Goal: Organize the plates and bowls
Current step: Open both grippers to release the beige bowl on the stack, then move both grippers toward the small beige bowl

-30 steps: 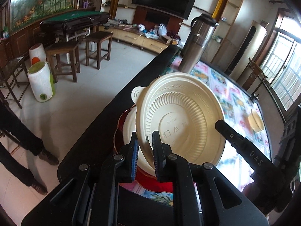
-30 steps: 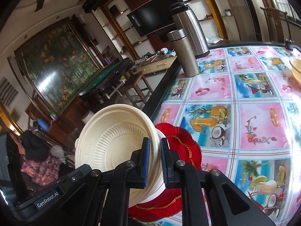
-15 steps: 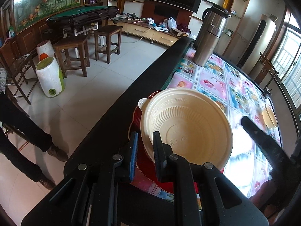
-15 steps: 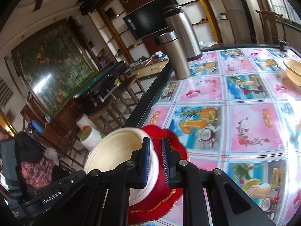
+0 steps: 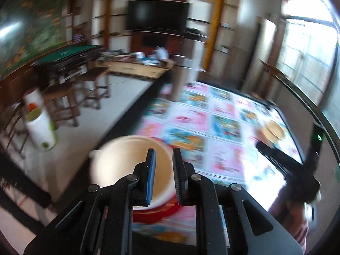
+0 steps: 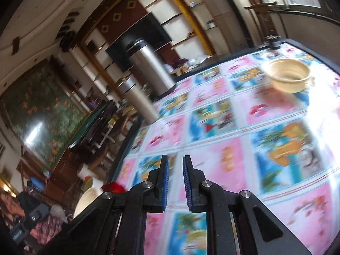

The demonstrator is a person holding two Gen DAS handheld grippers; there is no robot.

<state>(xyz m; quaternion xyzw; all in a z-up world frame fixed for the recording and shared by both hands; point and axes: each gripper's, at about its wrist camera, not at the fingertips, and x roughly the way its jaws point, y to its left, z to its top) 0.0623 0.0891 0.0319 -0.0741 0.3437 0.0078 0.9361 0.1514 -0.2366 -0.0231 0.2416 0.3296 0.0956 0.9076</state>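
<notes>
A cream bowl [image 5: 119,161] rests in a red plate [image 5: 157,214] at the table's near left edge. My left gripper [image 5: 164,155] hovers just above it, open by a narrow gap, and the bowl's right rim shows behind that gap. In the right wrist view the same bowl [image 6: 87,199] and plate [image 6: 113,186] lie far off at the lower left. My right gripper [image 6: 176,163] is open by a narrow gap over the patterned tablecloth [image 6: 233,153], with nothing between its fingers. A second cream bowl [image 6: 286,76] sits far across the table. Both views are blurred.
Two steel flasks [image 6: 148,68] [image 6: 136,99] stand at the table's far left side. The table's dark rim [image 5: 127,123] runs along the left, with floor, stools and a white bin [image 5: 40,125] beyond. The other gripper's body [image 5: 282,161] and a sleeve [image 5: 291,218] are at right.
The bowl went down onto the red plate. Both grippers came off its rim. The right one swung right, out over the tablecloth, and the left one lifted and tilted up.
</notes>
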